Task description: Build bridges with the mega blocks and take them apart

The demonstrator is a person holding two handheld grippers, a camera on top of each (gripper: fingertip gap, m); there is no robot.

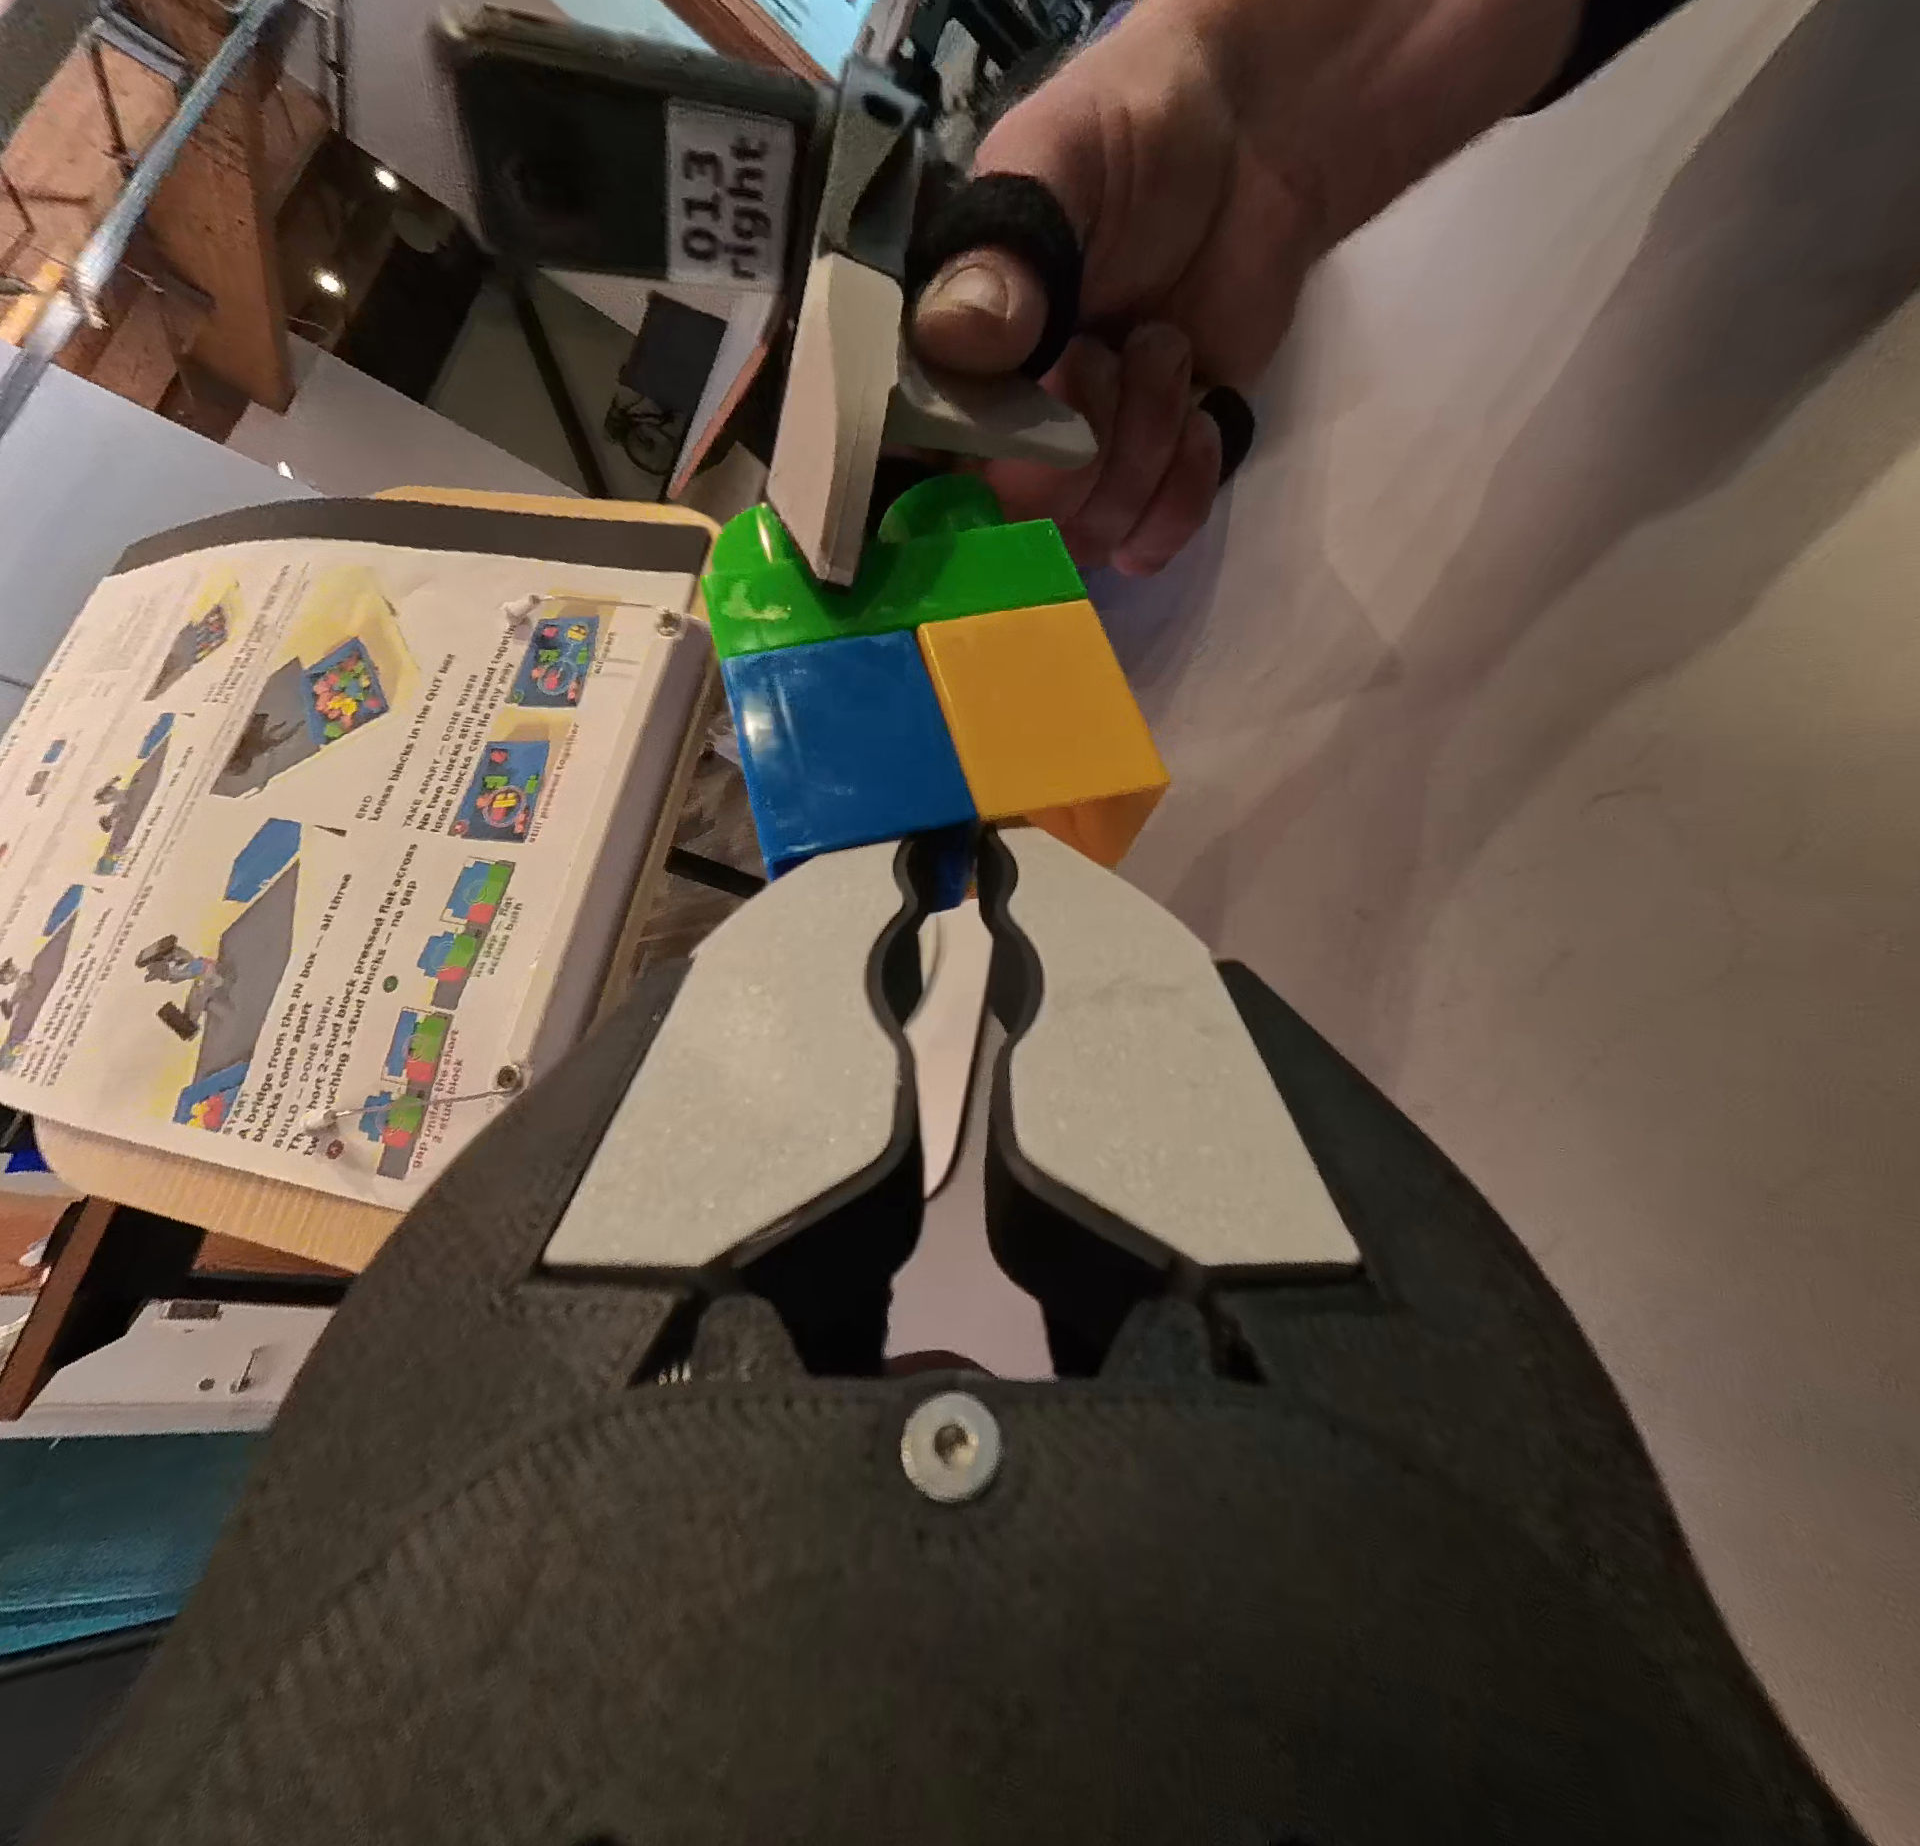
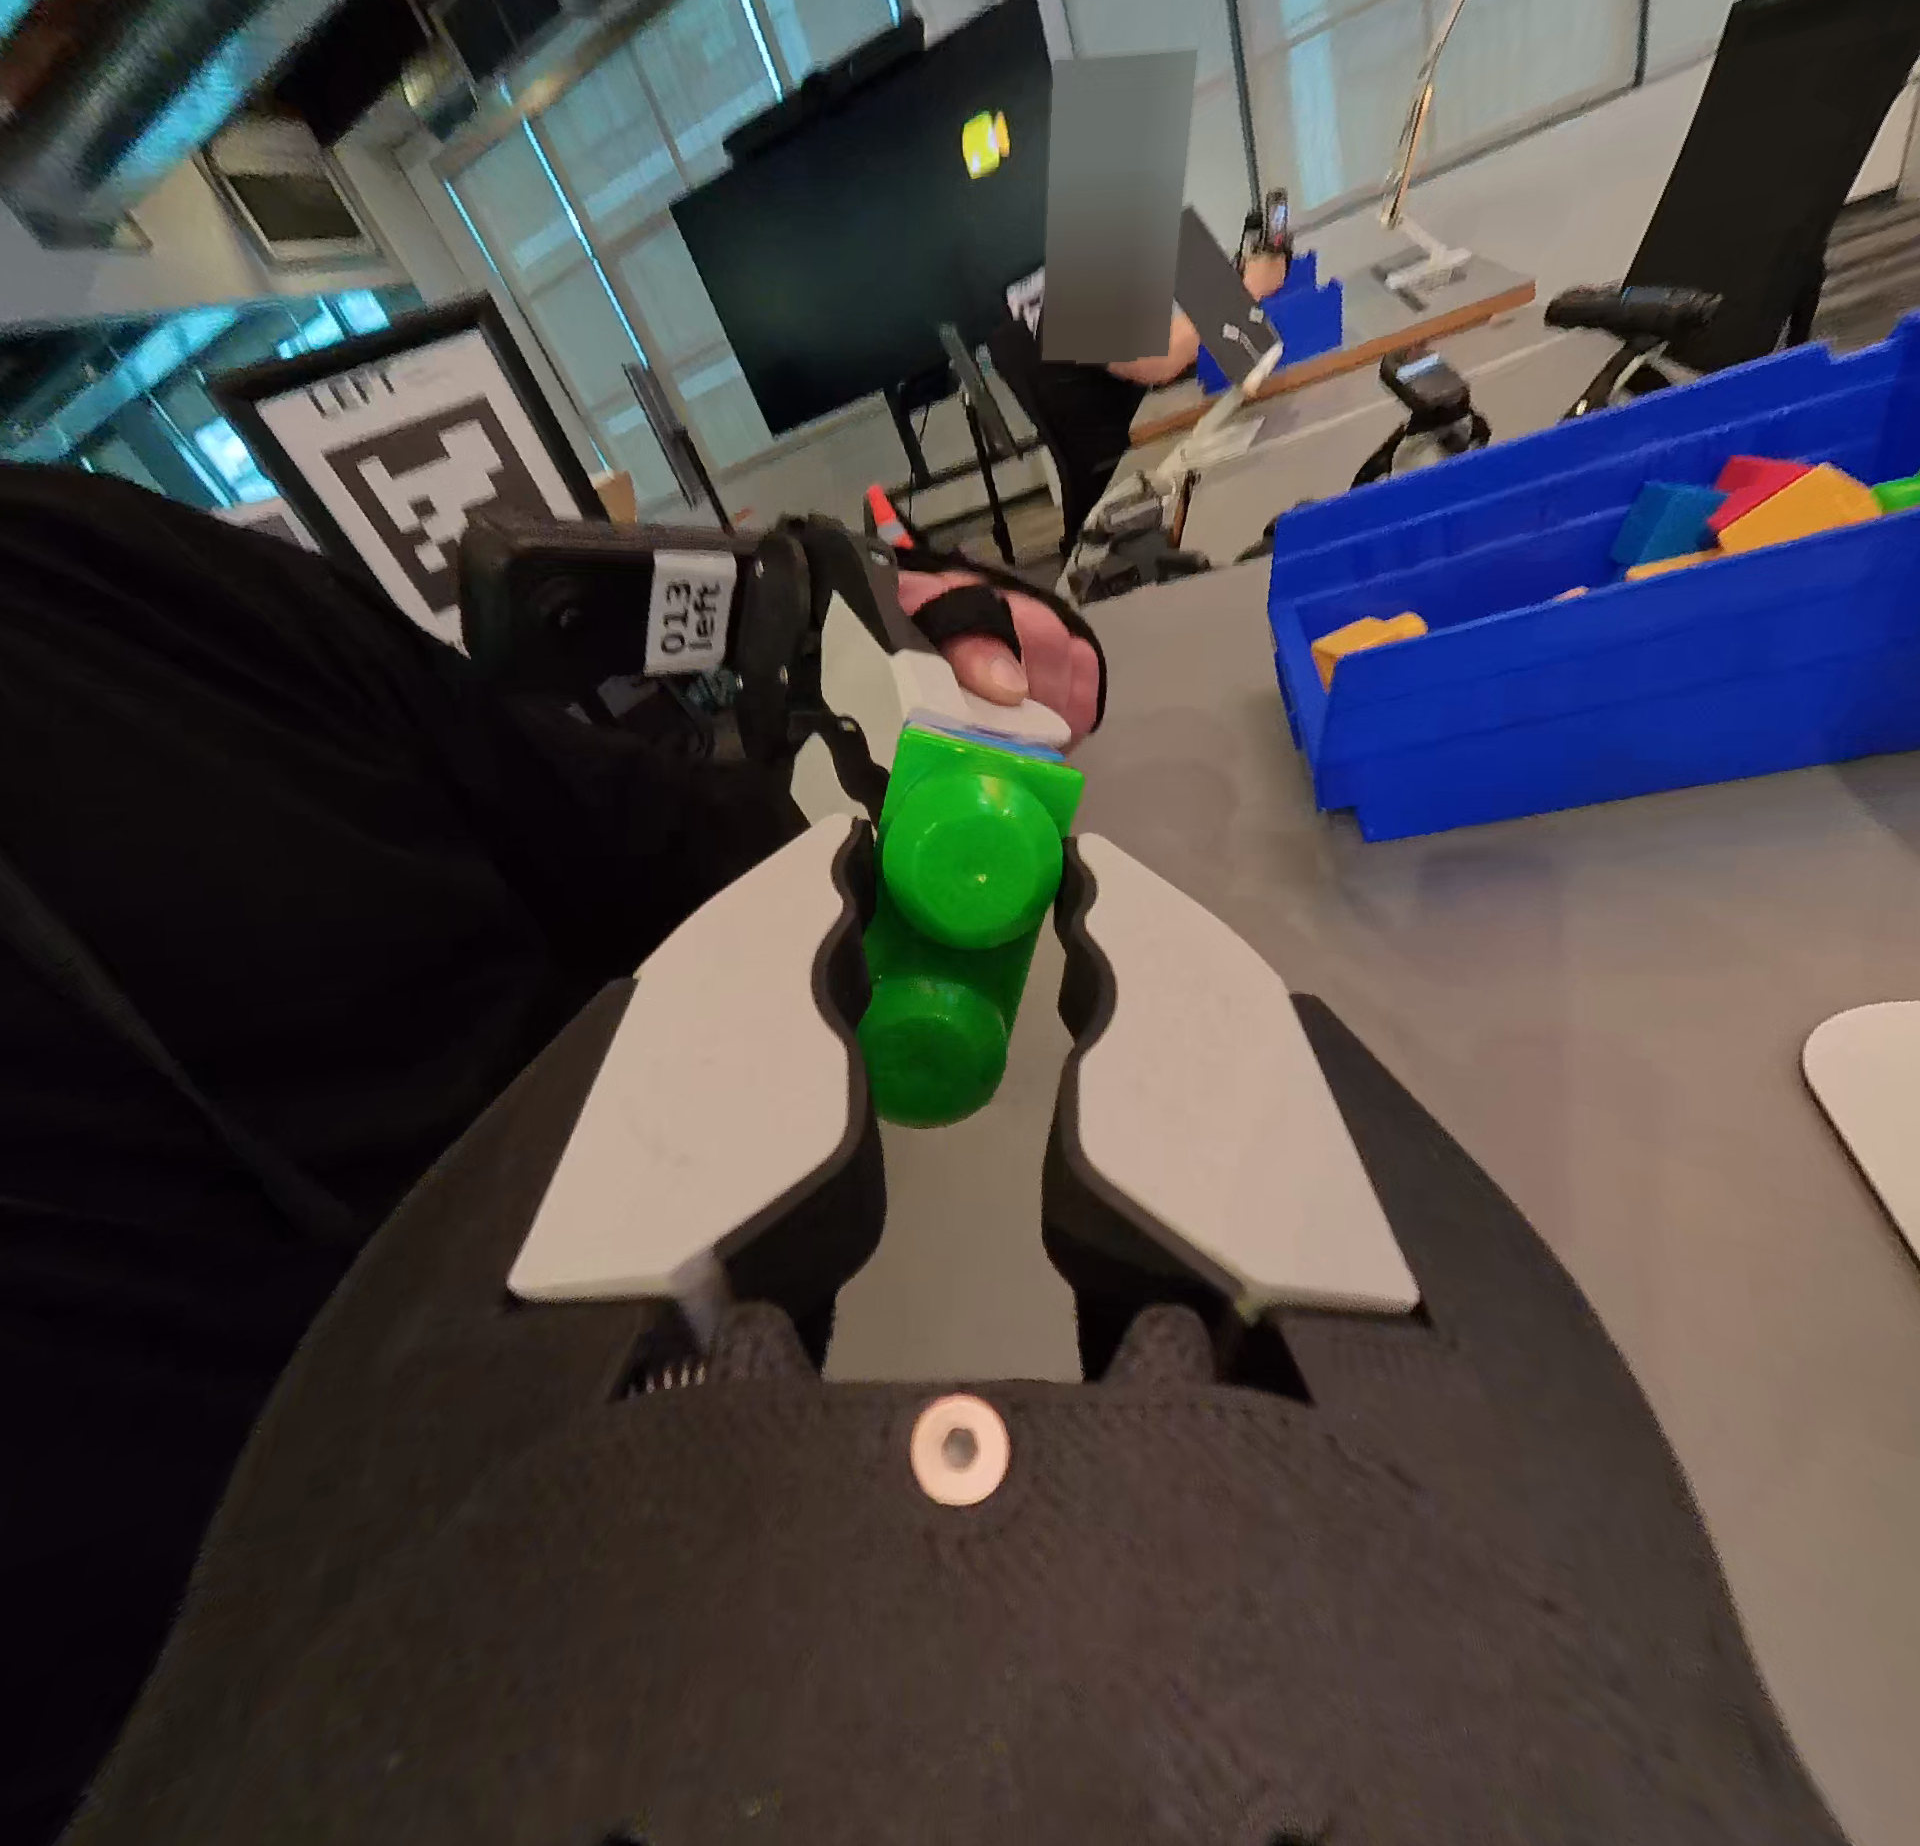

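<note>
Bridge of 3 blocks held in air above grey surface (image 2: 1455,965). Left gripper (image 1: 951,861) fingers nearly together, pinching thin bottom wall of blue block (image 1: 842,747), probably; contact partly hidden. Yellow block (image 1: 1039,721) just beside blue. Right gripper (image 2: 961,866) fingers clamped on 2-stud green block (image 2: 961,923) across top. Blue bin (image 2: 1558,653) with loose blocks well apart.
</note>
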